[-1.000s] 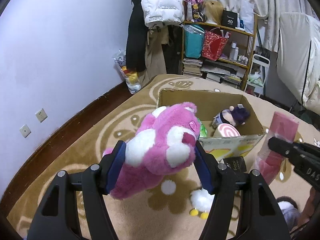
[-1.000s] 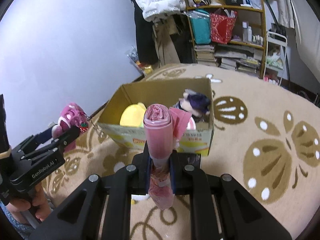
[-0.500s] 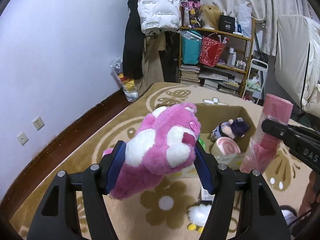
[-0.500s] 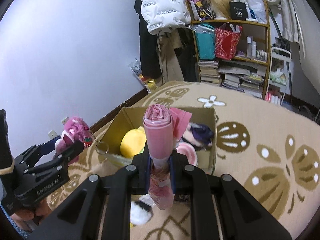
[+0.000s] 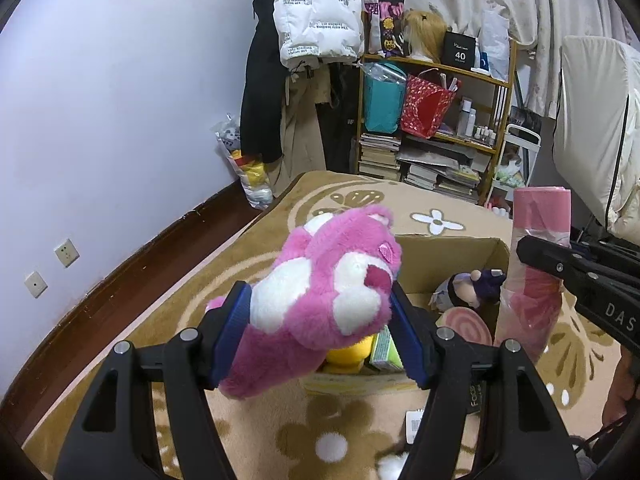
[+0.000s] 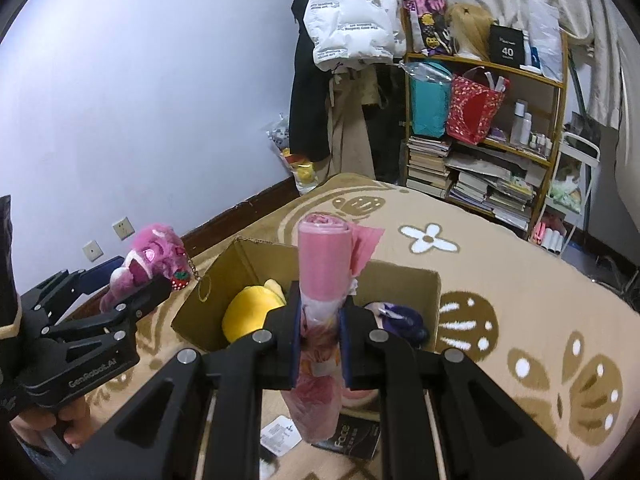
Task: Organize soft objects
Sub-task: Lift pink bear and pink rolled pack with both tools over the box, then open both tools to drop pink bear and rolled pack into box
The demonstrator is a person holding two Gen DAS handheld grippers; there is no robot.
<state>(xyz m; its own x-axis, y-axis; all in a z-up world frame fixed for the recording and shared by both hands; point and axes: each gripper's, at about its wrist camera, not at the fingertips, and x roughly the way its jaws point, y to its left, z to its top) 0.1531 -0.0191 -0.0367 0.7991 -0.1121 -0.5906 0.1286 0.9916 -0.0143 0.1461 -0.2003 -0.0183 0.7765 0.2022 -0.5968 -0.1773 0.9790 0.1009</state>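
Note:
My left gripper point(image 5: 320, 328) is shut on a pink and white plush bear point(image 5: 320, 296), held in the air over the near edge of an open cardboard box point(image 5: 460, 248). The right gripper point(image 6: 320, 340) is shut on an upright pink roll of plastic bags point(image 6: 324, 264), above the box's near side point(image 6: 200, 312). Inside the box lie a yellow plush point(image 6: 252, 312), a purple-haired doll point(image 5: 472, 288) and a pink swirl cushion point(image 5: 466, 326). From the right wrist view the bear point(image 6: 152, 260) and left gripper point(image 6: 120, 284) show at the left.
The box sits on a beige flower-patterned rug point(image 6: 520, 280). A black packet point(image 6: 348, 440) and a white tag point(image 6: 280, 438) lie on the rug in front of it. A cluttered shelf point(image 5: 440, 120), hanging coats point(image 5: 316, 20) and a lilac wall point(image 5: 100, 100) stand behind.
Both grippers moved forward and slightly up with their loads, so the box now lies beneath them and nearer. The right gripper rolled a little. Grips unchanged.

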